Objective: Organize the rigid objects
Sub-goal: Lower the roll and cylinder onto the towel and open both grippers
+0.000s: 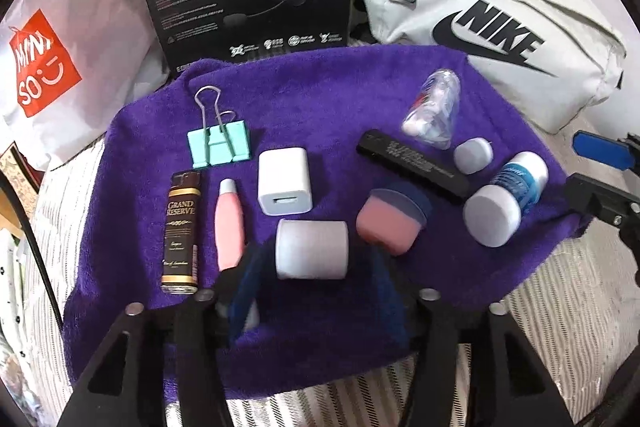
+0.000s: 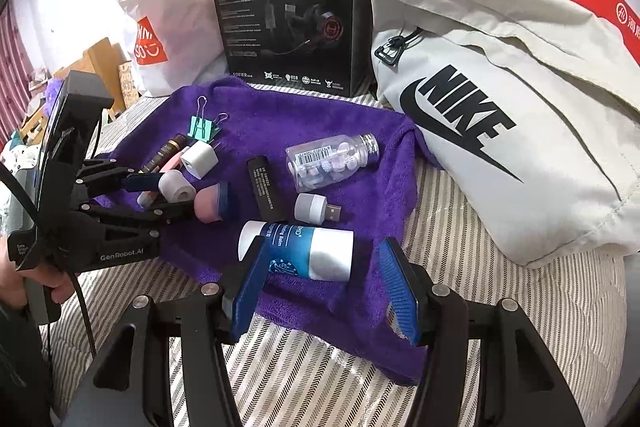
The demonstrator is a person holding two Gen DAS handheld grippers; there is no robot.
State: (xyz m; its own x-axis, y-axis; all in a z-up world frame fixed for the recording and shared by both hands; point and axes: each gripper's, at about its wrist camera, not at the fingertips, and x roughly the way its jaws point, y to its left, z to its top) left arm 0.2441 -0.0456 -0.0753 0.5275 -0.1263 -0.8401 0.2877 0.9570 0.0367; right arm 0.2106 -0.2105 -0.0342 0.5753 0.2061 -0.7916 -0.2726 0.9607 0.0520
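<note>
Purple towel [image 1: 320,87] spread on a striped bed [image 1: 560,307]; all the small items lie on it.

- Far left: brown lighter [image 1: 180,227] and pink tube [image 1: 230,223] lie side by side, lengthways, near each other. Mint binder clip [image 1: 219,145] sits behind them, white charger cube [image 1: 284,183] just to the right. Reads as a row already started.
- Left gripper [image 1: 313,259]: jaws apart, with the white cylinder [image 1: 312,249] lying on its side between the pads. A gap shows on both sides, so nothing is clamped. The cylinder sits just right of the pink tube and in front of the charger.
- Judgement: the step in hand is settling this cylinder into the left-hand row. It is round and on soft pile, so it could roll. Any withdrawal wants to go straight back along the fingers, with no sideways sweep, or the pink tube gets nudged.
- Pink jar [image 1: 390,223] with a dark lid lies tipped, close on the cylinder's right; keep that pad clear of it.
- Centre right: black bar [image 1: 416,167], clear pill bottle [image 1: 434,111], small white USB light [image 1: 472,155], loosely scattered, not yet lined up.
- Right gripper [image 2: 322,241]: jaws apart, hovering at the blue-and-white balm bottle [image 2: 304,247], which lies crosswise ahead of the pads. Not clamped. A grip across its narrow middle looks better than end to end.
</note>
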